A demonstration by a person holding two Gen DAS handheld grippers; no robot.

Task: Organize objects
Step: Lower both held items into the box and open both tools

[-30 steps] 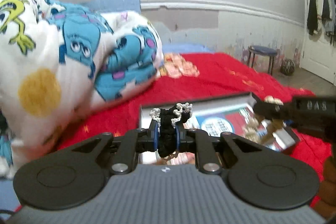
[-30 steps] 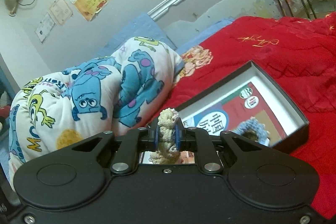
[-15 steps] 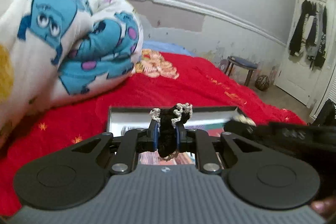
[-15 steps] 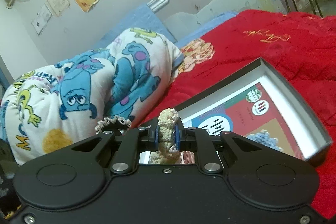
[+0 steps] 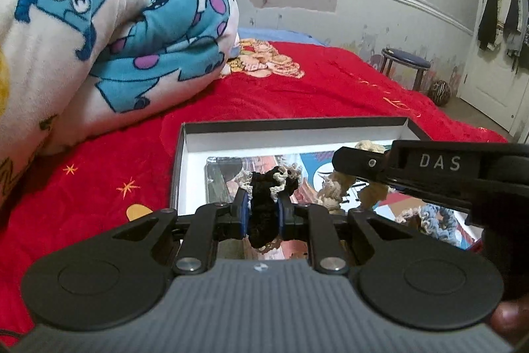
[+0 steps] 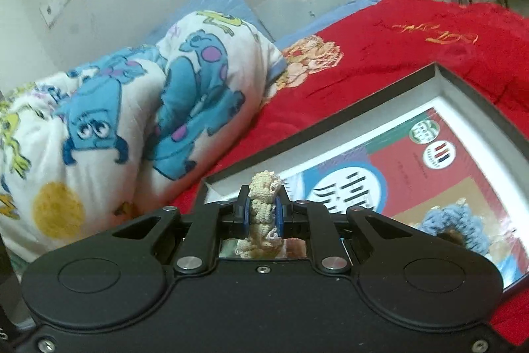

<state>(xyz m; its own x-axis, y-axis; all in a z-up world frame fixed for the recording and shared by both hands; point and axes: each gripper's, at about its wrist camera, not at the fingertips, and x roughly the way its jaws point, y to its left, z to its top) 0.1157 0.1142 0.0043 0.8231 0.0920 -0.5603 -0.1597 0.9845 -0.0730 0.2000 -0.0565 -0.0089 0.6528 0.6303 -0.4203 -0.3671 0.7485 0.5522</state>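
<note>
On the bed: a shallow box (image 5: 185, 141) with dark walls and white inside lies on the red bedspread (image 5: 109, 161), its long side running left to right in the left view.
Box floor: a glossy printed sheet (image 6: 413, 174) covers it; a blue crocheted ring (image 6: 439, 220) lies flat on the sheet near the right end.
Left gripper (image 5: 263, 214): closed on a black crocheted piece (image 5: 263, 204) with pale trim; the piece stands upright between the blue pads, long axis vertical, its frilled top pointing up, above the left part of the box.
Right gripper (image 6: 263, 214): closed tight on a cream crocheted piece (image 6: 263, 204); this one is also upright, long axis vertical, with its lower end hanging below the pads, over the near left corner of the box.
Right gripper in left view: it comes in from the right over the box, and the cream piece hangs down under it.
Behind the box: a rolled cartoon blanket (image 5: 109, 32) rests on the bedspread, well apart from the box.
Far right: a stool (image 5: 406, 65) stands by the wall.
</note>
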